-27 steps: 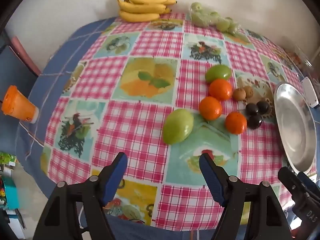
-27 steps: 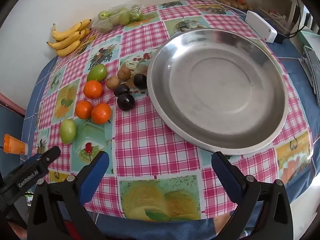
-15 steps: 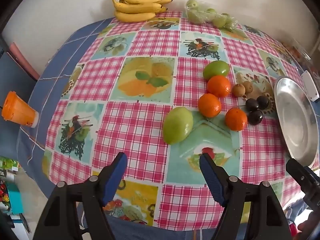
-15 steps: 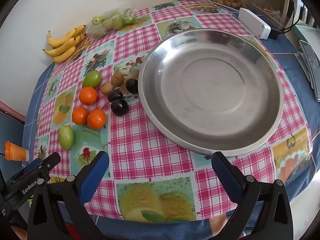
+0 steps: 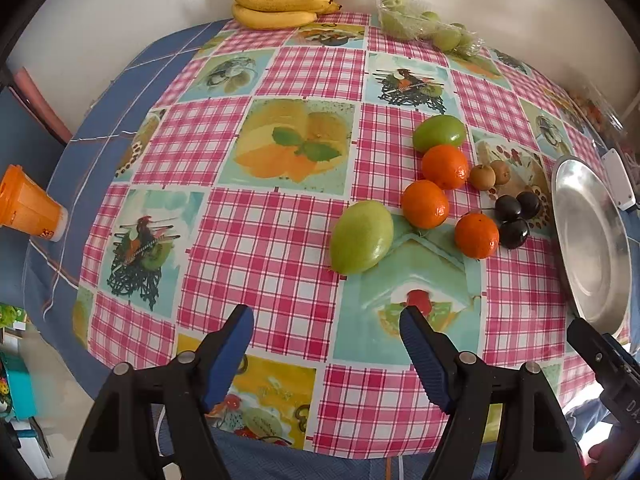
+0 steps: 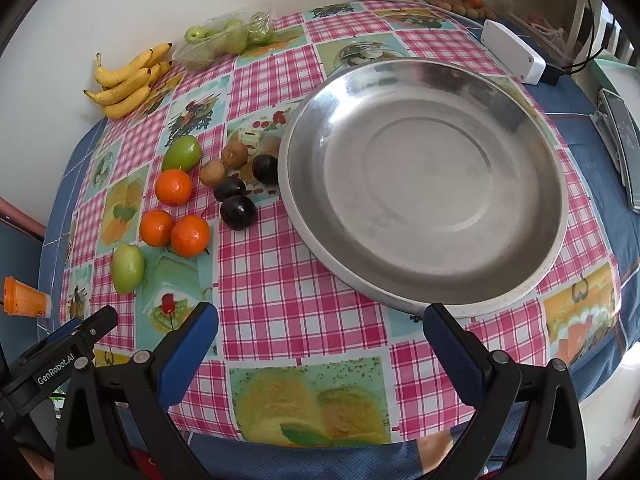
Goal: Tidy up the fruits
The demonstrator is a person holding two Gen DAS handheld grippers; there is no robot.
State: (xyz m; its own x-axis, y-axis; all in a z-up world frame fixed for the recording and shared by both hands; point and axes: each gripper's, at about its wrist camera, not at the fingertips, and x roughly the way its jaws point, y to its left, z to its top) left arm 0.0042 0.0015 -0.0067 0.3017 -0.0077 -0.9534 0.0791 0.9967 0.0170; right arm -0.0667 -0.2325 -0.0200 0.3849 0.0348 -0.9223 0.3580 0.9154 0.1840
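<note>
Hovering above the near edge of the counter (image 5: 280, 232), the left gripper (image 5: 326, 334) has its blue fingers (image 5: 230, 350) spread wide with nothing between them. Straight ahead of the fingers, just past their tips, lies a green fruit (image 5: 361, 237). Beyond it and toward the right finger sit three oranges (image 5: 425, 204), a second green fruit (image 5: 439, 133), two small brown fruits (image 5: 482, 177) and three dark plums (image 5: 513, 233), clustered close together. The steel plate (image 5: 592, 240) lies outside the right finger, just beside the plums.

The right gripper (image 6: 320, 320) is likewise wide open and holds nothing. Its right finger (image 6: 456, 354) tip sits over the near rim of the plate, whose bare basin fills the view ahead. The loose fruits lie beyond and outside its left finger (image 6: 186, 354), the nearest plum touching the plate's rim. Far ahead, against the wall, rest a bunch of bananas (image 5: 282, 0) and a clear bag of small green fruits (image 5: 424, 26). An orange cup (image 5: 28, 210) lies far outside the left finger.
</note>
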